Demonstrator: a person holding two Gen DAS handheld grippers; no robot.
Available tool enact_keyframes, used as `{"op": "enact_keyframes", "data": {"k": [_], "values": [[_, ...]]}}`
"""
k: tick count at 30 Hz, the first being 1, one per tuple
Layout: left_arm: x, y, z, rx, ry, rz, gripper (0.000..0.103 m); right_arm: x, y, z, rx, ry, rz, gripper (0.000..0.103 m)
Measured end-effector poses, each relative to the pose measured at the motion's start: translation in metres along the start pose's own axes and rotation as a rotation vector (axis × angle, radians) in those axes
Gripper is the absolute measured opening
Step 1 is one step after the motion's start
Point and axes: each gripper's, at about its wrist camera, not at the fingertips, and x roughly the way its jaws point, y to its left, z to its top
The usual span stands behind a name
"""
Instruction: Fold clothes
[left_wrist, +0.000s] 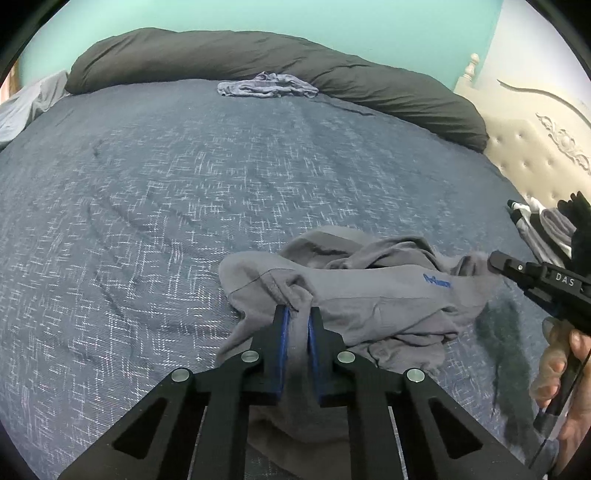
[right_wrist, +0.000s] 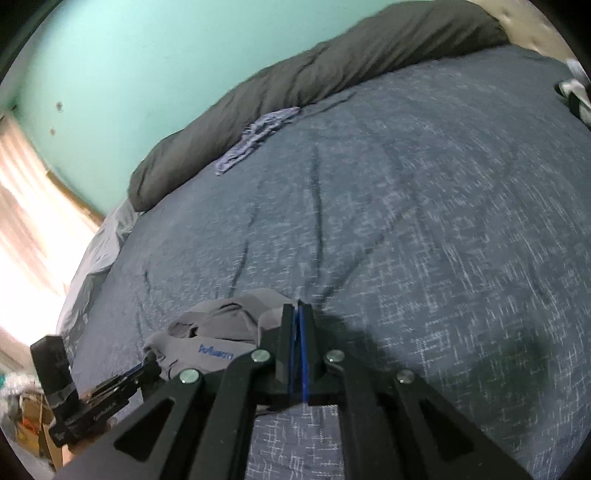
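A crumpled grey garment (left_wrist: 369, 291) with small blue lettering lies on the blue woven bedspread (left_wrist: 184, 192), near the front. My left gripper (left_wrist: 298, 314) is shut on a bunched fold at the garment's left edge, with cloth pinched between its blue pads. At the right of the left wrist view my right gripper (left_wrist: 493, 260) holds the garment's right corner, lifted a little. In the right wrist view the right gripper (right_wrist: 297, 306) has its jaws together at the edge of the grey garment (right_wrist: 221, 332). The left gripper (right_wrist: 149, 363) grips the far end.
A dark grey rolled duvet (left_wrist: 258, 55) runs along the far side, with a small blue-grey garment (left_wrist: 266, 86) lying against it. A pile of clothes (left_wrist: 546, 229) sits at the right by the cream headboard (left_wrist: 535, 147). A person's hand (left_wrist: 565, 369) holds the right gripper.
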Motion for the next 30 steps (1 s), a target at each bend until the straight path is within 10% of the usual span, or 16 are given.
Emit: {"op": "enact_keyframes", "data": {"k": [4,13,19,23,30], "values": [[-0.002,0.001,0.001,-0.012,-0.004,-0.002,0.01,-0.002,-0.002,-0.002,0.026,0.007,-0.039,0.04],[-0.001,0.0,0.002,-0.019,0.004,0.007,0.01,0.032,0.024,-0.028,-0.019,0.194,-0.001,0.05],[-0.007,-0.001,0.008,-0.018,-0.018,0.043,0.011,0.04,0.026,-0.034,-0.049,0.19,-0.027,0.05],[-0.017,0.008,0.013,-0.043,-0.044,0.065,0.035,0.041,0.021,-0.035,-0.035,0.185,-0.015,0.049],[-0.019,0.047,0.014,-0.154,-0.032,0.06,0.044,0.04,0.021,-0.037,-0.054,0.168,-0.021,0.009]]}}
